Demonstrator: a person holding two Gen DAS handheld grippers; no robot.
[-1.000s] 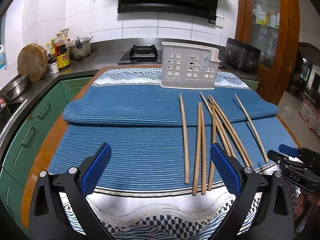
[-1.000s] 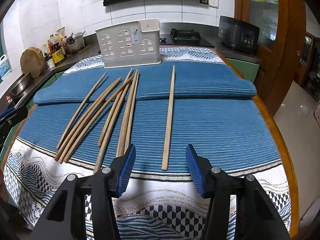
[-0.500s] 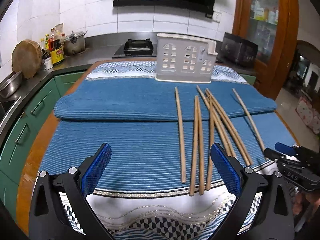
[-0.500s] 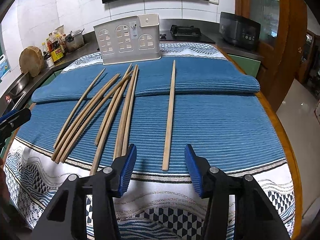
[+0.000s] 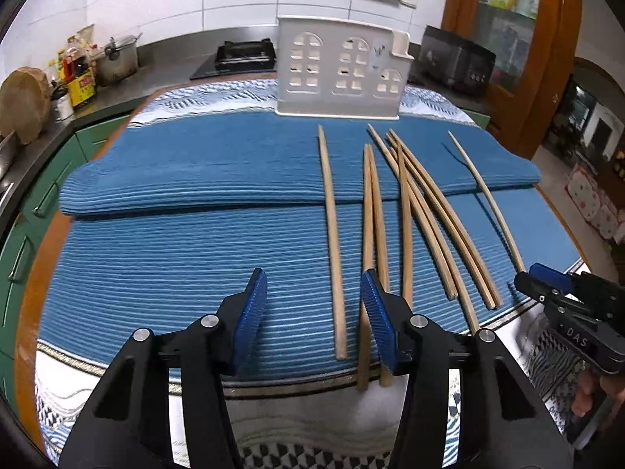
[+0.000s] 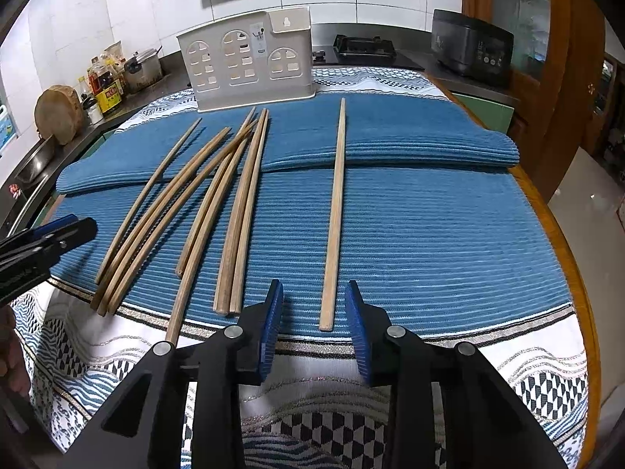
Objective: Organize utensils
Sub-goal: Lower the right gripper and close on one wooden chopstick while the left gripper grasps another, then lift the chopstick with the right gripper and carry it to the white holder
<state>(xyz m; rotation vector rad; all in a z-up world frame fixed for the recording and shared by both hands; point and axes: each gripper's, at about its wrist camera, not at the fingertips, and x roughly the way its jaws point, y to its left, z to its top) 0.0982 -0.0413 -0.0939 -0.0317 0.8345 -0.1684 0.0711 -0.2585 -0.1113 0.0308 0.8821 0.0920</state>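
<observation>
- The chopsticks (image 5: 406, 219) are long, slim rods of pale wood, lying loose on the blue mat (image 5: 195, 258), their far ends resting on its folded upper layer.
- One single chopstick (image 6: 336, 215) lies apart from the rest, straight; the others fan out in a crossing bunch (image 6: 187, 203), a close pair (image 6: 242, 215) between them and the single one.
- The utensil holder (image 6: 250, 66) is white plastic, shaped like a house front with arched window cutouts, standing upright at the far edge of the mat; its inside cannot be seen.
- The mat is ribbed cloth, over a tablecloth (image 6: 527, 383) with black-and-white geometric print and wavy bands.
- The left gripper (image 5: 312, 312) hovers low over the mat, jaws spread with blue ridged pads, the near end of the single chopstick between them, untouched.
- The right gripper (image 6: 314, 328) has jaws parted, the single chopstick's near tip just ahead of the gap.
- Behind: steel counter, a pot (image 5: 117, 62), a round wooden board (image 5: 25, 105).
</observation>
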